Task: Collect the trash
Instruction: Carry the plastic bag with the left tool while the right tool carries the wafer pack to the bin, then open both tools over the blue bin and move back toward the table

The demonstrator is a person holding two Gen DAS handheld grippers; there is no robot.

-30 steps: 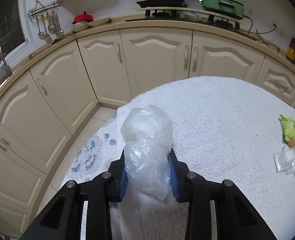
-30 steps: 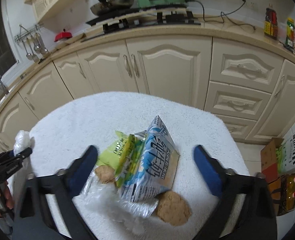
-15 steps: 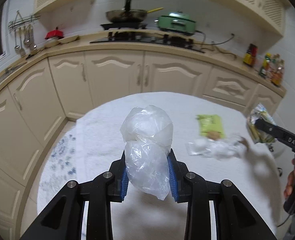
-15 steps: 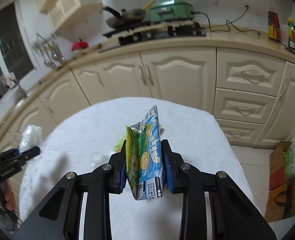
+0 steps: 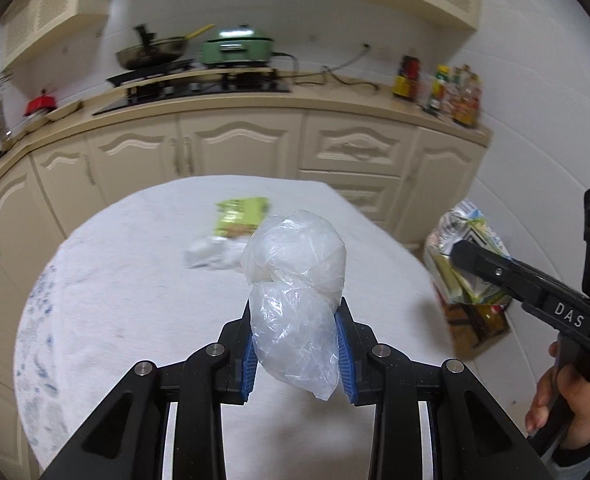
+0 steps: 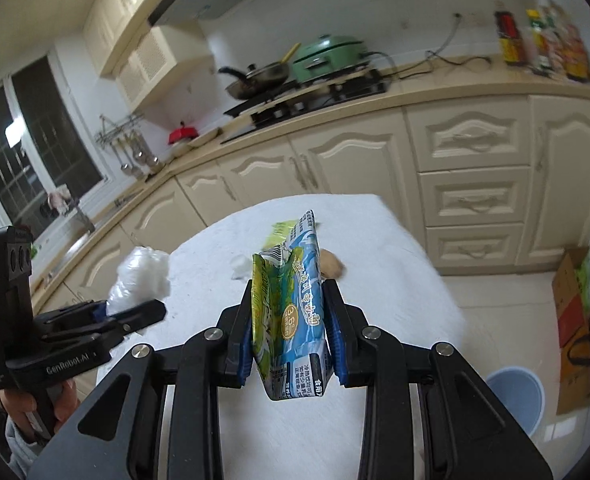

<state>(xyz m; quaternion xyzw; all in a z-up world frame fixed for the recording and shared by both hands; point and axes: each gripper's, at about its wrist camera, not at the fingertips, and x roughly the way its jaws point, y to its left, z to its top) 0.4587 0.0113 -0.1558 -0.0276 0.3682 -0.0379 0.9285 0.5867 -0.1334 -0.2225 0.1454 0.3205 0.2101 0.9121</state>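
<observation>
My left gripper (image 5: 295,320) is shut on a crumpled clear plastic bag (image 5: 295,276) and holds it above the white-clothed table (image 5: 135,300). In the right wrist view the left gripper (image 6: 135,314) and its bag (image 6: 141,276) show at the left. My right gripper (image 6: 289,312) is shut on a flattened blue and green milk carton (image 6: 301,276), clear of the table. The left wrist view shows this carton (image 5: 465,228) at the right, off the table's edge. A green wrapper (image 5: 239,216), white crumpled plastic (image 5: 211,252) and a brown biscuit (image 6: 333,266) lie on the cloth.
A light blue bin (image 6: 515,400) stands on the floor at the lower right, with a cardboard box and bags (image 6: 575,312) beside it. Cream cabinets (image 5: 235,152) and a counter with a pan and green cooker (image 5: 235,46) run behind the table. A hand (image 5: 563,396) grips the right handle.
The right gripper's jaws closed on the milk carton and lifted it off the table. Both grippers rose and swung right. The left gripper kept its hold on the plastic bag.
</observation>
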